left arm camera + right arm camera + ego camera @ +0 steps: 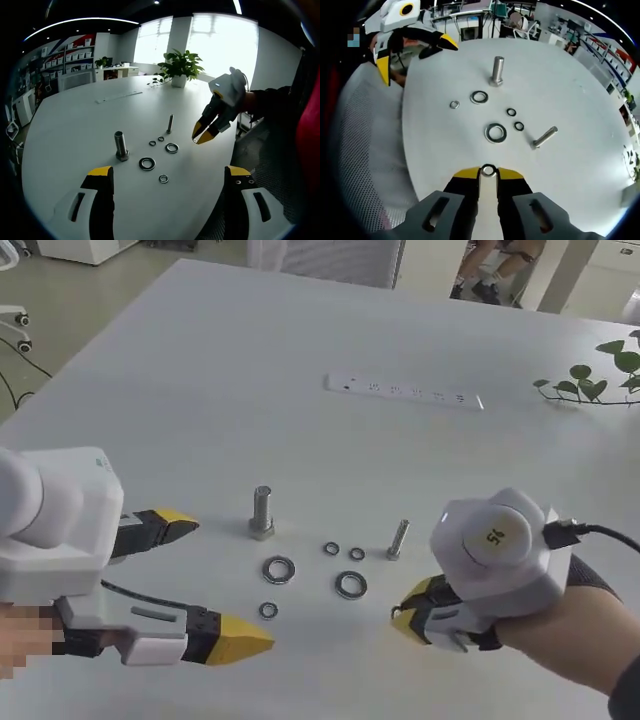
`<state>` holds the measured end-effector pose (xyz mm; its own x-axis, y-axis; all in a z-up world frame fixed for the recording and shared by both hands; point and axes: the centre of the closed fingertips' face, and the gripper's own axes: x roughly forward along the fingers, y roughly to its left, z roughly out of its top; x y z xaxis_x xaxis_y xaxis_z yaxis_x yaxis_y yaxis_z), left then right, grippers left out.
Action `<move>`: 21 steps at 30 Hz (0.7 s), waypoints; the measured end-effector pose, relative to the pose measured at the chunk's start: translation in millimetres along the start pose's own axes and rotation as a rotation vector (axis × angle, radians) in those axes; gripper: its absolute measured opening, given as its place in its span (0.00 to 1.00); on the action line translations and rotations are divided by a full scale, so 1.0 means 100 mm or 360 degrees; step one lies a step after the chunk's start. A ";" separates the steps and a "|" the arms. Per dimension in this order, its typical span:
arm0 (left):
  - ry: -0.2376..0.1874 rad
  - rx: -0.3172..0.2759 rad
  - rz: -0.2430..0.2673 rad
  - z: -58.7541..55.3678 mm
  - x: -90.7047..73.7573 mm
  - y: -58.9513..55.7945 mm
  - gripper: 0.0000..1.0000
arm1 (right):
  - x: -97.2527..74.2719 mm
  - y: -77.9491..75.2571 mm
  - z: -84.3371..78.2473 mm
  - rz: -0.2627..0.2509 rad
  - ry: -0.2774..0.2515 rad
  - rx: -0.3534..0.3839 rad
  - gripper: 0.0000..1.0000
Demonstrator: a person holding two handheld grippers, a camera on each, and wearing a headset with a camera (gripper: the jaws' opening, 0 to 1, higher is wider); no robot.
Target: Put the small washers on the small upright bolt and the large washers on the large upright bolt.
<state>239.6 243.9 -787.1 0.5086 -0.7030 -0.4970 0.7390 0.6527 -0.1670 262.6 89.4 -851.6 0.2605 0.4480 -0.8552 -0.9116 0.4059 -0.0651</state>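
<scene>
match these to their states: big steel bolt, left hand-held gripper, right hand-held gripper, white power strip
1. large silver steel bolt
2. left hand-held gripper
3. right hand-held gripper
4. long white power strip

a. shut on a small silver metal washer
b. lying flat, far across the white table
c. jaws wide apart
d. standing upright on its head

Pairs: 1-d, 2-c, 3-a, 4-b

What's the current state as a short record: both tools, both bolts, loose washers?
left tool: open, empty
right tool: shut on a small washer
large bolt: upright, no washers on it
small bolt: standing, no washers on it
large washers: two, flat on the table
small washers: three more, loose on the table
</scene>
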 end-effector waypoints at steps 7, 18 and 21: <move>-0.0009 -0.0004 -0.0002 0.00 0.00 0.01 0.91 | -0.20 -0.13 0.03 -0.0059 -0.0022 0.0013 0.13; -0.0014 -0.0003 -0.0008 0.00 0.01 -0.01 0.91 | -0.43 -0.34 0.14 -0.0139 -0.0025 -0.0030 0.13; -0.0016 -0.0002 -0.0008 0.00 0.01 -0.01 0.91 | -0.47 -0.40 0.20 -0.0153 -0.0019 -0.0057 0.13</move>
<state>239.5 242.3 -787.3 0.5095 -0.7091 -0.4874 0.7409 0.6496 -0.1707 293.2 67.8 -798.7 0.3511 0.4179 -0.8379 -0.8928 0.4190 -0.1651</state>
